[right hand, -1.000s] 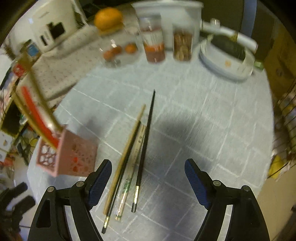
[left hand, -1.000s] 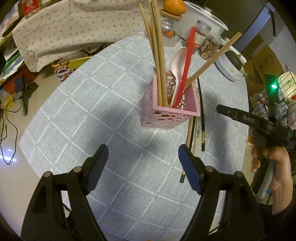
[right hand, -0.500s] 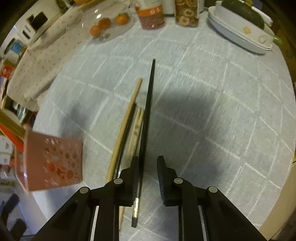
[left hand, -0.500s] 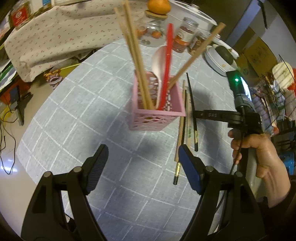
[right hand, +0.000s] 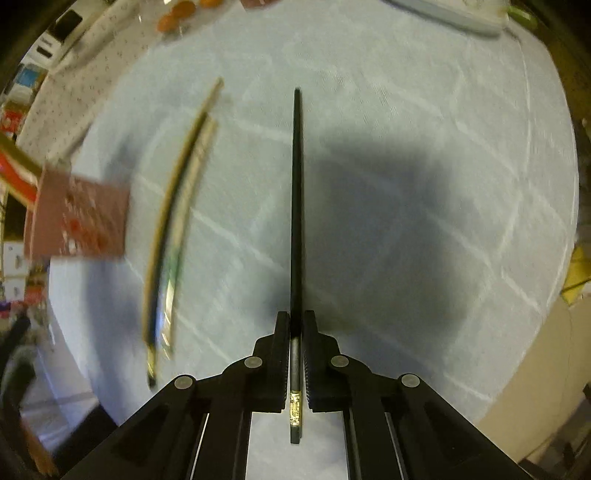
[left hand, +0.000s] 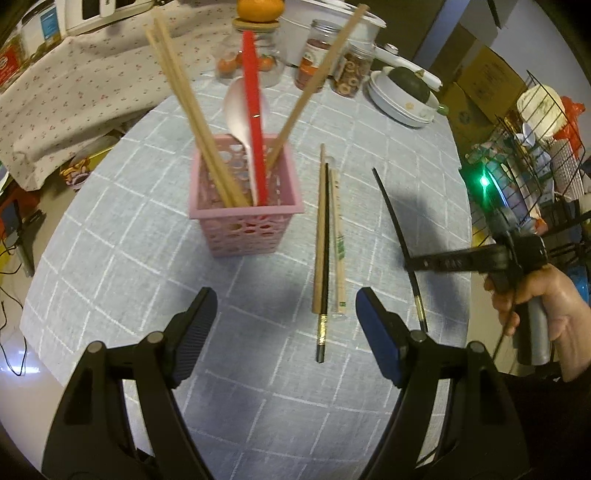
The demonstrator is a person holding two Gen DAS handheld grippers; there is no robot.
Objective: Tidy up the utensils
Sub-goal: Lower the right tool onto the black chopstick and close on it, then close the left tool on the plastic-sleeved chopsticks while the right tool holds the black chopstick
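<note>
The right gripper (right hand: 295, 332) is clamped on a black chopstick (right hand: 296, 206), its two fingers pressed against the shaft near the gold-banded end, which sticks out behind the pads toward the camera while the thin tip points forward over the grey checked tablecloth (right hand: 424, 258). From the left wrist view the same black chopstick (left hand: 391, 218) slants across the cloth on the right side, held by the right gripper (left hand: 410, 264), which a bare hand (left hand: 535, 306) grips by its handle. The left gripper (left hand: 286, 332) hangs above the tablecloth (left hand: 129, 240) with its jaws wide apart and nothing between them. Ahead of it stands the pink perforated utensil holder (left hand: 245, 218), upright, containing several wooden chopsticks (left hand: 195, 114), a red chopstick (left hand: 255, 122) and a pale pink spoon (left hand: 238, 107). Just beside the holder, on its right, three more utensils lie flat and close together on the cloth: a brown wooden chopstick (left hand: 320, 229), a second black chopstick (left hand: 324, 266) with a gold band, and a pale chopstick in a clear wrapper (left hand: 338, 240). At the far edge of the table stand jars (left hand: 314, 55), an orange (left hand: 258, 7) on a lid and a white dish (left hand: 402, 99).
</note>
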